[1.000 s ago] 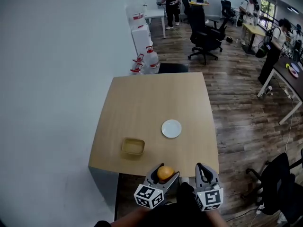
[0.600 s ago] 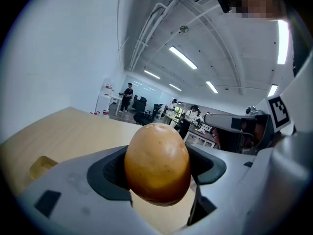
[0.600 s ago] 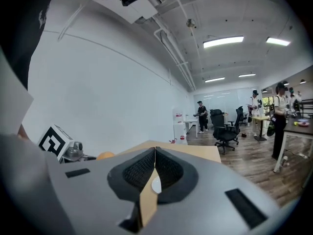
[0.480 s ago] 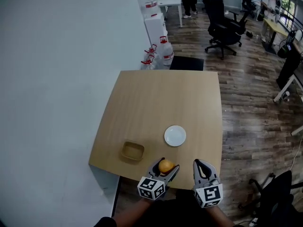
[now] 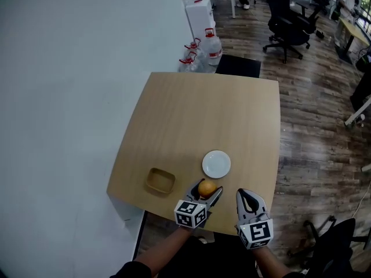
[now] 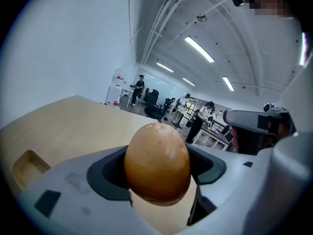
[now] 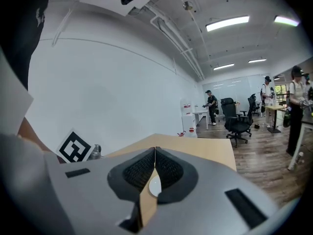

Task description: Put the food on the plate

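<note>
Well, my left gripper (image 5: 207, 185) is pinching the food (image 6: 157, 163) between its two jaws. The food is smooth, egg-shaped and orange-brown, with a few tiny specks on its skin. The jaws are grey plastic with dark pads, and they hug the food on both sides.

From the head view, the food is over the near part of the table (image 5: 197, 109), just on the near side of the plate (image 5: 216, 164). It is not on the plate. The plate is white, round and flat.

To the left of the plate, and a bit nearer, lies a small tray (image 5: 160, 180). It is tan and square, with round corners and a low rim. The table is pale wood with a fine grain.

My right gripper (image 5: 244, 194) is to the right of the left one, at the table's near edge. Its jaws are pressed together with nothing between them. Their dark pads have a bumpy, mesh-like face.

The floor (image 5: 313, 97) is dark wood planks.
</note>
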`<move>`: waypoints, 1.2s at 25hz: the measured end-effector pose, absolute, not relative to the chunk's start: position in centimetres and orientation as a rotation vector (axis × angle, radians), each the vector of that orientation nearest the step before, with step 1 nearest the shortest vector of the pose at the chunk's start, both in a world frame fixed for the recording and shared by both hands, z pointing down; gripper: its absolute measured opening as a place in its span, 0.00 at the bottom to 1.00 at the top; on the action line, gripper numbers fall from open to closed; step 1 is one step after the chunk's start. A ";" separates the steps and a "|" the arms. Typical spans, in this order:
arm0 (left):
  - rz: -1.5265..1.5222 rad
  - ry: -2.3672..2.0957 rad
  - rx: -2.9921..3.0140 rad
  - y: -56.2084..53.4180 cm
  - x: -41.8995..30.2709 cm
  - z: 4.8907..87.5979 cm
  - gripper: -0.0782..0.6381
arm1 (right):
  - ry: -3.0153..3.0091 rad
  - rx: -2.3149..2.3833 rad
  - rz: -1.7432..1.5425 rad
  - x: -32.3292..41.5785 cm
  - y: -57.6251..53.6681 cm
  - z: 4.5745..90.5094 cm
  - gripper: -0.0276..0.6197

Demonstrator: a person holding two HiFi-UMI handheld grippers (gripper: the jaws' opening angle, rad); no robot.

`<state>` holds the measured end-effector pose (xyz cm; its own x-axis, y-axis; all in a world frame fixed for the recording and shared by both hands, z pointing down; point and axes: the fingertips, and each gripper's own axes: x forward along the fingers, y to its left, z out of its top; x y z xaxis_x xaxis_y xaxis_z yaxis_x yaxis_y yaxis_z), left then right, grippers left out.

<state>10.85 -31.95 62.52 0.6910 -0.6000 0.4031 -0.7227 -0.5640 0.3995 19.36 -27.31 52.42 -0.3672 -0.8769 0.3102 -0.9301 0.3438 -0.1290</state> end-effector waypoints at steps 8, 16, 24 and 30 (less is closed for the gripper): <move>0.358 -1.069 2.345 -36.0 11.1 68.4 0.58 | -2.424 1.555 0.487 18.8 -28.7 56.3 0.14; 0.484 -1.067 2.200 -38.7 10.9 75.8 0.58 | -2.420 1.537 0.504 19.6 -30.4 57.7 0.14; 0.716 -1.065 2.180 -40.9 12.9 80.4 0.58 | -2.372 1.556 0.500 21.9 -30.6 59.1 0.14; 0.848 -0.992 2.164 -41.7 13.2 83.0 0.59 | -2.354 1.554 0.490 23.9 -30.8 59.5 0.14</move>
